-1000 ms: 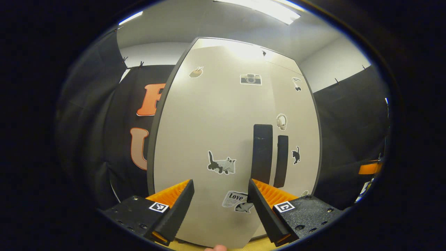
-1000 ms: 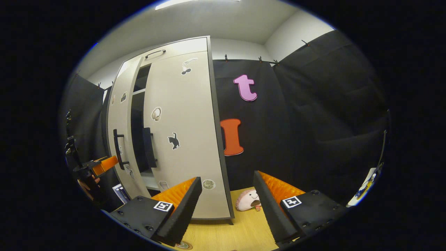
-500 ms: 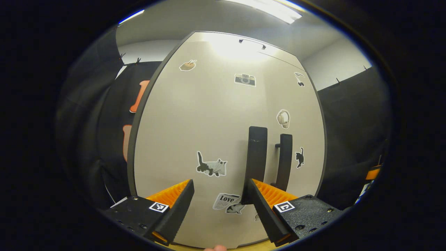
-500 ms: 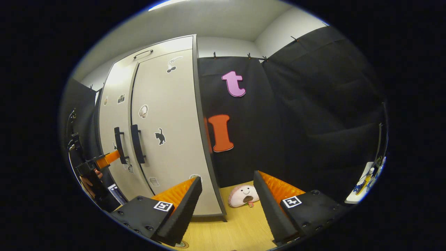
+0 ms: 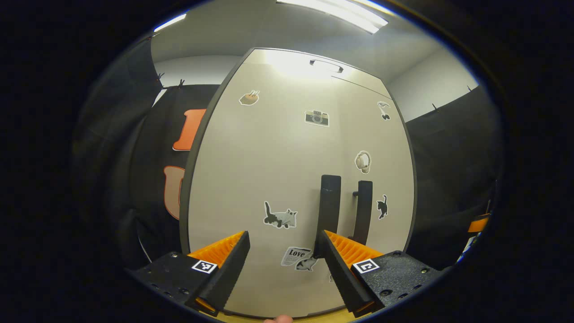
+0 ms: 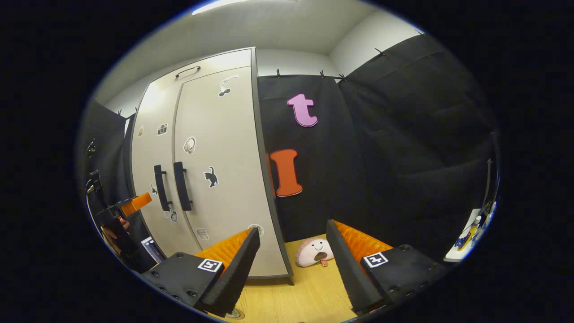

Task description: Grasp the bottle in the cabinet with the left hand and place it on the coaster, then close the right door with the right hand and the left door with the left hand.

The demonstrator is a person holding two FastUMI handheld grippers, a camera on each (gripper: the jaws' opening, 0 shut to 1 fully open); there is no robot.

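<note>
Both grippers have their fingers spread wide with nothing between them: the left gripper [image 5: 282,269] hovers just in front of the left door [image 5: 260,179], near its black handle [image 5: 329,204], and the right gripper [image 6: 291,269] hangs over the wooden tabletop [image 6: 309,296] in front of the cabinet's right corner. Beyond them, the left door and the right door [image 6: 219,179] lie flush and closed, stickers scattered on both. Farther right, a pink plush toy [image 6: 314,252] rests against the booth wall; whether the bottle stands on the coaster [image 6: 234,315] cannot be told, as just the coaster's edge peeks in.

Matt smooth cabinet doors [image 5: 287,179]; wood-grain tabletop [image 6: 309,296].
</note>
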